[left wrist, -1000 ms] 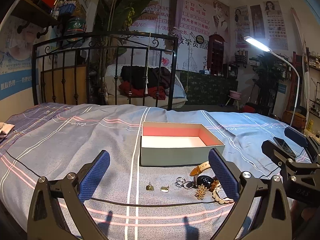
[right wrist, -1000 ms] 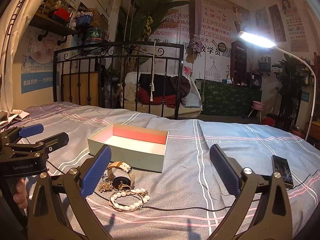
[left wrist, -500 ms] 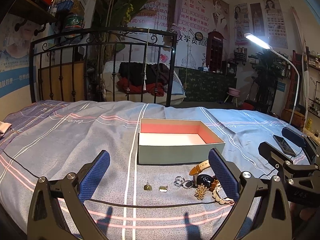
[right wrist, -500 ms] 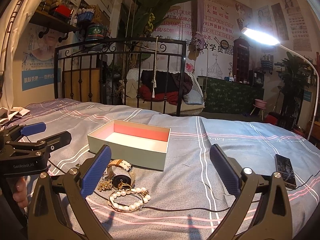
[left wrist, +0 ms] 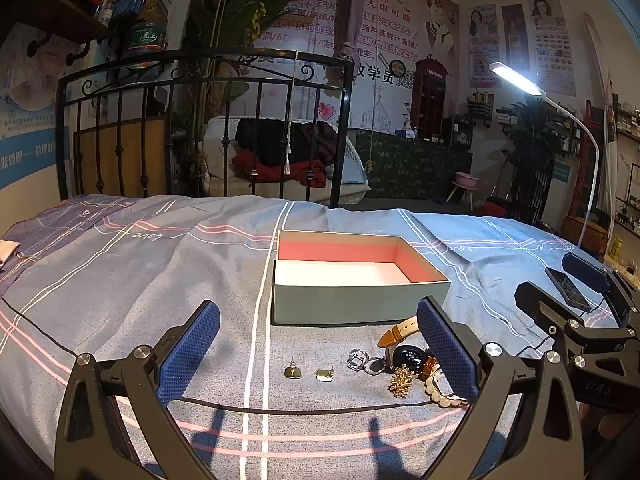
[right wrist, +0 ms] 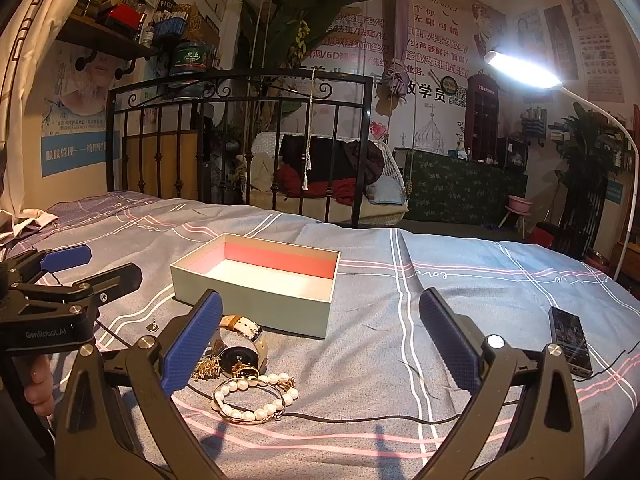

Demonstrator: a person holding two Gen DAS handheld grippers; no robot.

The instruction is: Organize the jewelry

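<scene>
Now: jewelry loose on the bed, box empty, both hand-held grippers wide open and holding nothing.

Left hand-held gripper (left wrist: 318, 354) hangs over the two gold earrings (left wrist: 293, 371) (left wrist: 325, 374); right hand-held gripper (right wrist: 320, 344) hangs just right of the pile. All pieces lie just in front of the box (left wrist: 352, 276), apart from it. Count: 2 earrings, 2 rings (left wrist: 357, 358), 1 watch (right wrist: 240, 354), 1 gold brooch (left wrist: 401, 376), 1 pearl bracelet (right wrist: 254, 398). Judged: all light; earrings and rings tiny, hard, slippery, likely to sink into the soft cover, so pinch across the body. Bracelet limp: grip one side of the loop. Watch: take by the strap (left wrist: 400, 330).
</scene>
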